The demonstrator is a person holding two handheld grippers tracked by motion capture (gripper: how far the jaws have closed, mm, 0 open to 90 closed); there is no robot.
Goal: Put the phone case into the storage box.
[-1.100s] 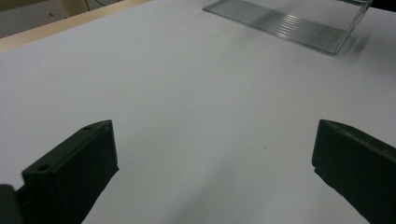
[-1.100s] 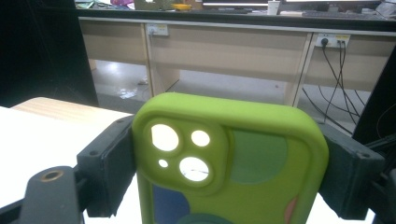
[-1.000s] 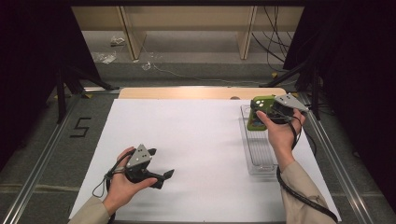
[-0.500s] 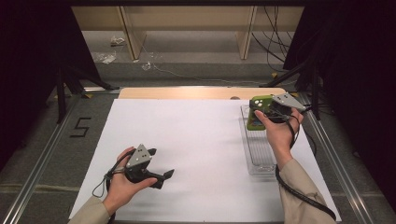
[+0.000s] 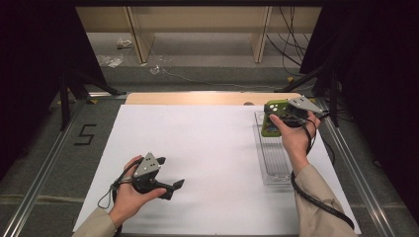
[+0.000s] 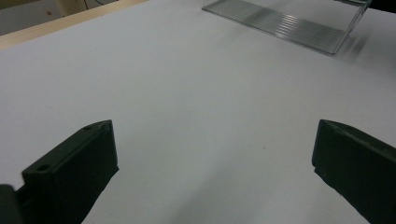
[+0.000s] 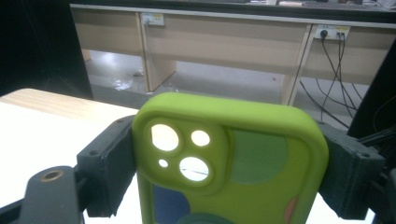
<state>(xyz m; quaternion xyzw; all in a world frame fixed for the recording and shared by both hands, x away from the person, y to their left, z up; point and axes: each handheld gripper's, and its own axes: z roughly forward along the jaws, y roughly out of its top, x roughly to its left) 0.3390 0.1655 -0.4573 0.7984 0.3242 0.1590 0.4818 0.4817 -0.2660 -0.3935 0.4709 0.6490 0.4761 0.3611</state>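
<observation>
Two grippers in use. Left gripper (image 5: 170, 187) rests low at the near left of the white surface (image 5: 207, 148), held in the left hand (image 5: 129, 195); its jaws stand wide with nothing between them, only bare sheet ahead in the left gripper view.

Far right: right gripper (image 5: 276, 118), carried by the right hand (image 5: 295, 138), holds a green phone case (image 7: 231, 158) above the far end of the clear tray (image 5: 273, 163). In the right gripper view the jaws press both long edges of the case, camera cut-outs toward the lens, case upright. The tray lies lengthwise along the right side of the surface, its ribbed floor visible in the left gripper view (image 6: 280, 23).

Risks, as judged:
- Case is soft and gripped by its edges alone; it may bow or twist and slip out on release.
- Case looks about as wide as the tray; a tilted descent could catch a wall and leave it propped on the rim.
- Tray is light and unheld; a knock could slide it toward the right edge.
</observation>
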